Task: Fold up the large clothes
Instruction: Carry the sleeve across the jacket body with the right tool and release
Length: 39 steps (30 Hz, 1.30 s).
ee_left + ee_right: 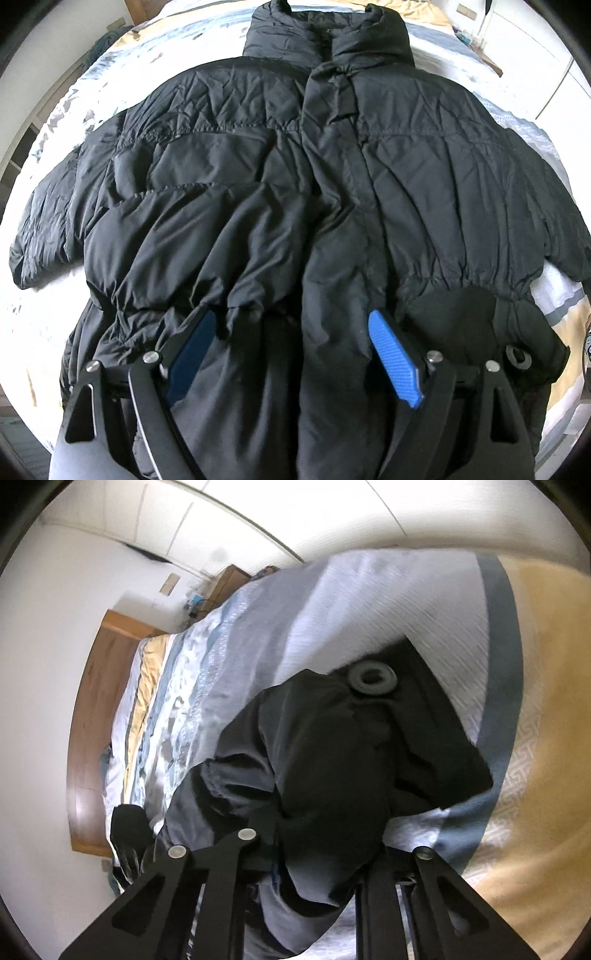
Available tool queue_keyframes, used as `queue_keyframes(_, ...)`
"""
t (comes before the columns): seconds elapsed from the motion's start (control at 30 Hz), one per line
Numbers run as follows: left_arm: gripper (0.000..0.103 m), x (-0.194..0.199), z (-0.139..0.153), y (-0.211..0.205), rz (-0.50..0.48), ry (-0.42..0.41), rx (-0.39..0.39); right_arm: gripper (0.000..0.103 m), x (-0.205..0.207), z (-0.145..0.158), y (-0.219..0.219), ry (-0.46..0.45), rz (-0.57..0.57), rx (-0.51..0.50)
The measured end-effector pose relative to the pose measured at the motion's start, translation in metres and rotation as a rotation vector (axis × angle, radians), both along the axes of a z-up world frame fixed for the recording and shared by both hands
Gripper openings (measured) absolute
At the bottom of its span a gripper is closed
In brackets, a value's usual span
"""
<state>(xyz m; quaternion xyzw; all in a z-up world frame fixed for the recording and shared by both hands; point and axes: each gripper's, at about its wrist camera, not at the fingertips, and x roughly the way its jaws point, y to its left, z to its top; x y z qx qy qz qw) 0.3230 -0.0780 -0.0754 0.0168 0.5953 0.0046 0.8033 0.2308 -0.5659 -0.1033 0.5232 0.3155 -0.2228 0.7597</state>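
A black puffer jacket (258,177) lies front up on the bed, collar (325,33) at the far end and sleeves spread to both sides. My left gripper (291,332) is open just above the hem at the zip line. Its blue pads (391,354) stand wide apart with puffed fabric between them, not pinched. In the right wrist view, the jacket's hem corner (332,760), with a round black toggle (373,677), bunches over my right gripper (325,842). Its fingertips are buried in the cloth and its arms are drawn in, shut on the fabric.
The bed cover (369,602) is striped white, grey-blue and yellow (546,701). A wooden headboard (92,720) and white walls show at the left of the right wrist view. White cupboard doors (546,66) stand beyond the bed's far right corner.
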Motion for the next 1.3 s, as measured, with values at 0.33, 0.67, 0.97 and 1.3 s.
queue_keyframes(0.33,0.085,-0.005,0.010,0.026,0.032,-0.020,-0.036,0.010,0.022,0.072,0.041,-0.046,0.168,-0.184)
queue_keyframes(0.67,0.085,-0.014,0.021,0.058,0.078,-0.048,-0.054,0.011,0.065,0.123,0.133,-0.113,0.443,-0.288)
queue_keyframes(0.97,0.085,-0.023,0.021,0.082,0.106,-0.054,-0.055,0.011,0.094,0.128,0.233,-0.125,0.732,-0.340)
queue_keyframes(1.3,0.085,-0.029,0.023,0.112,0.152,-0.054,-0.039,0.011,0.105,0.099,0.361,-0.014,1.080,-0.508)
